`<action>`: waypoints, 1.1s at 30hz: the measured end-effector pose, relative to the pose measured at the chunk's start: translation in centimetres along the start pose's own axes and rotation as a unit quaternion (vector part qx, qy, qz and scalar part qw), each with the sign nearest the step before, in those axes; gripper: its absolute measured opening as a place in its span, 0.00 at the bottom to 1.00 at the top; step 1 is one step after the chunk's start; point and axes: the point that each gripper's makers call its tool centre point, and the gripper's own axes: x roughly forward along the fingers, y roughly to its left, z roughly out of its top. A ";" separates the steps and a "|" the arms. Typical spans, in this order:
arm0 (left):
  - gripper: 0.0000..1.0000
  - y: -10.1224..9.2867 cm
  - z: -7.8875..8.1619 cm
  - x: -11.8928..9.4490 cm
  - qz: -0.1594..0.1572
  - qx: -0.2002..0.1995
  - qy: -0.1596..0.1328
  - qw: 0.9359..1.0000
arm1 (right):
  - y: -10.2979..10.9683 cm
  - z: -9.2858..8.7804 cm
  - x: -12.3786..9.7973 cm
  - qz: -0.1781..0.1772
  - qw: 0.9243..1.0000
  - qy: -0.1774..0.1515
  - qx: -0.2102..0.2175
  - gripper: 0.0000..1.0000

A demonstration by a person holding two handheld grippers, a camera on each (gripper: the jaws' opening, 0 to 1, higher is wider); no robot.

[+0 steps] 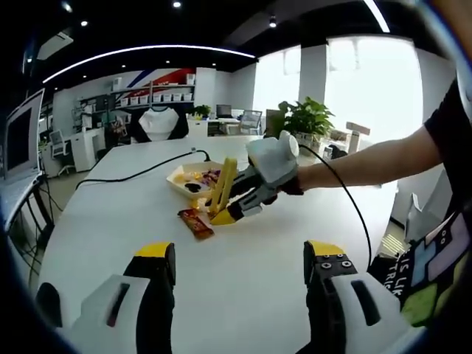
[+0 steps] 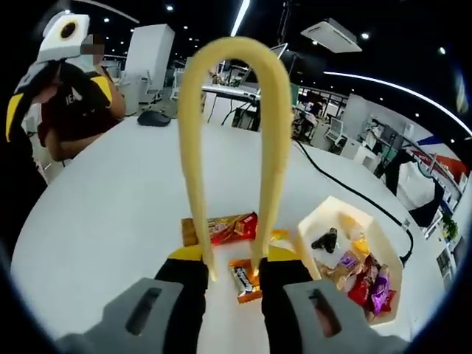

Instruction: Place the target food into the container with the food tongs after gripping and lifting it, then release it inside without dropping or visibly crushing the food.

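Yellow-tipped jaws of the right gripper [image 2: 232,267] clamp the yellow food tongs [image 2: 230,133] by both arms, hiding part of an orange-wrapped snack [image 2: 245,280] between them. Tong tips sit apart, gripping nothing. At three o'clock, the container [image 2: 324,214] holds sweets. Left gripper [image 1: 240,258] jaws stand apart above bare table [image 1: 110,214].

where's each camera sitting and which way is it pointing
left gripper view: rides on the left gripper, low over the white table, facing the right gripper, which holds the yellow tongs beside the container; the person's forearm shows.
right gripper view: rides on the right gripper, looking along the yellow tongs across the table at a seated person; its own jaws clamp the tong arms.
shared: tongs, red snack packet, container, table.
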 end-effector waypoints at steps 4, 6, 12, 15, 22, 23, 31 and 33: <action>0.75 0.1 0.1 0.1 0.001 -0.001 -0.001 1.000 | 1.0 -0.3 -0.7 0.005 1.000 0.009 -0.011 0.25; 0.75 0.1 0.1 0.1 0.001 -0.001 -0.001 1.000 | 1.5 -0.4 -1.2 0.003 1.000 0.000 0.022 0.25; 0.75 -0.4 0.4 0.0 -0.011 -0.010 -0.009 1.000 | 2.9 -0.9 -3.1 -0.009 0.995 -0.023 0.101 0.26; 0.75 -0.6 0.4 0.0 -0.013 -0.003 -0.007 1.000 | 3.6 -1.1 -3.7 -0.011 0.997 -0.013 0.075 0.26; 0.75 -0.7 0.4 0.0 -0.016 -0.006 -0.009 1.000 | 1.4 -0.4 -4.7 -0.046 0.994 -0.051 0.089 0.27; 0.75 -0.6 0.4 -0.1 -0.016 -0.005 -0.010 1.000 | 1.0 -1.0 -4.8 -0.054 0.995 -0.033 0.070 0.27; 0.75 -0.4 0.5 -0.3 -0.014 -0.006 -0.015 1.000 | 1.4 -1.6 -4.6 -0.040 0.988 -0.041 0.145 0.28; 0.75 -0.4 0.5 -0.3 -0.014 -0.007 -0.014 1.000 | 1.0 -2.2 -4.4 -0.047 0.986 -0.029 0.159 0.28</action>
